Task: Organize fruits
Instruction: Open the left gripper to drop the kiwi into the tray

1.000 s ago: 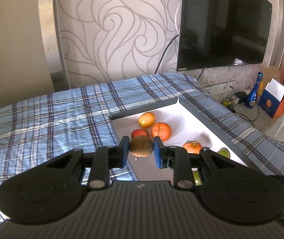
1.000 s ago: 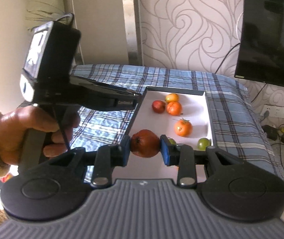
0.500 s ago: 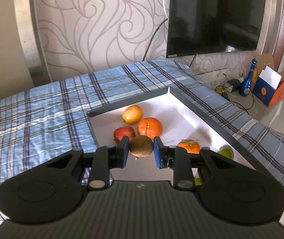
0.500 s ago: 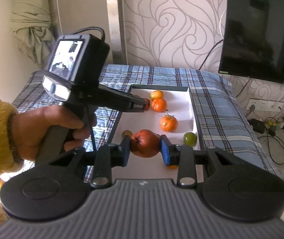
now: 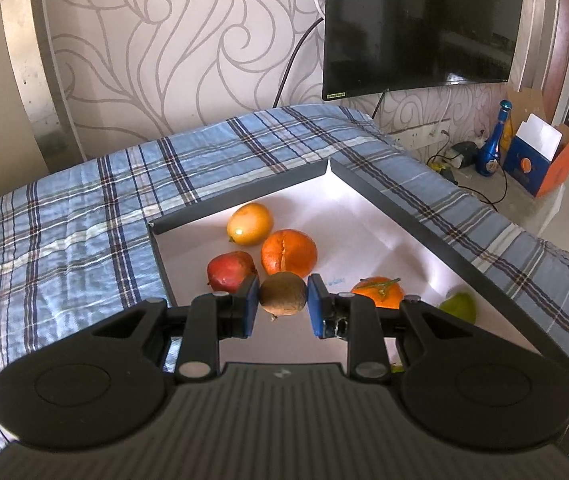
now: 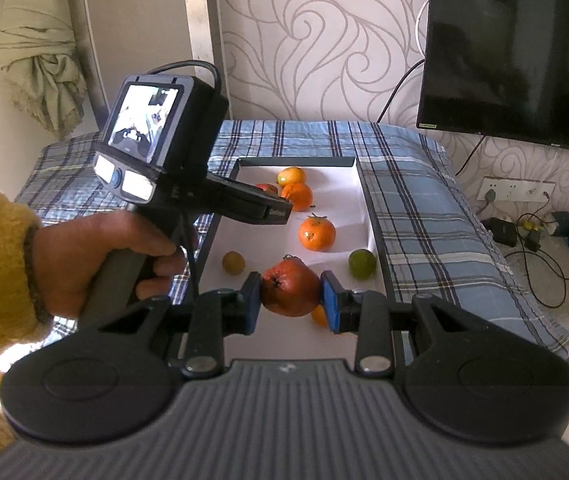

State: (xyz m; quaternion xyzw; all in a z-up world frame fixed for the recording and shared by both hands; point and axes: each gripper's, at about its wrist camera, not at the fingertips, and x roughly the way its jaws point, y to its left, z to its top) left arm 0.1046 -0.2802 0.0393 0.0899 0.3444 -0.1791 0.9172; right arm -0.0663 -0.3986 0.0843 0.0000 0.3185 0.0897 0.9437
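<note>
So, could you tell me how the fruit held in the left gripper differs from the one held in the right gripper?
The brown fruit in the left gripper is dull brown and smooth; the red fruit in the right gripper is reddish and wrinkled. The brown fruit looks smaller between its pads. Both are clamped above the tray.

Matt woven plaid cloth (image 5: 84, 216) wrinkles around the tray (image 5: 424, 220), smooth white inside, dull dark rim; inside it, a glossy yellow fruit (image 5: 249, 224) and dimpled orange (image 5: 289, 253).
</note>
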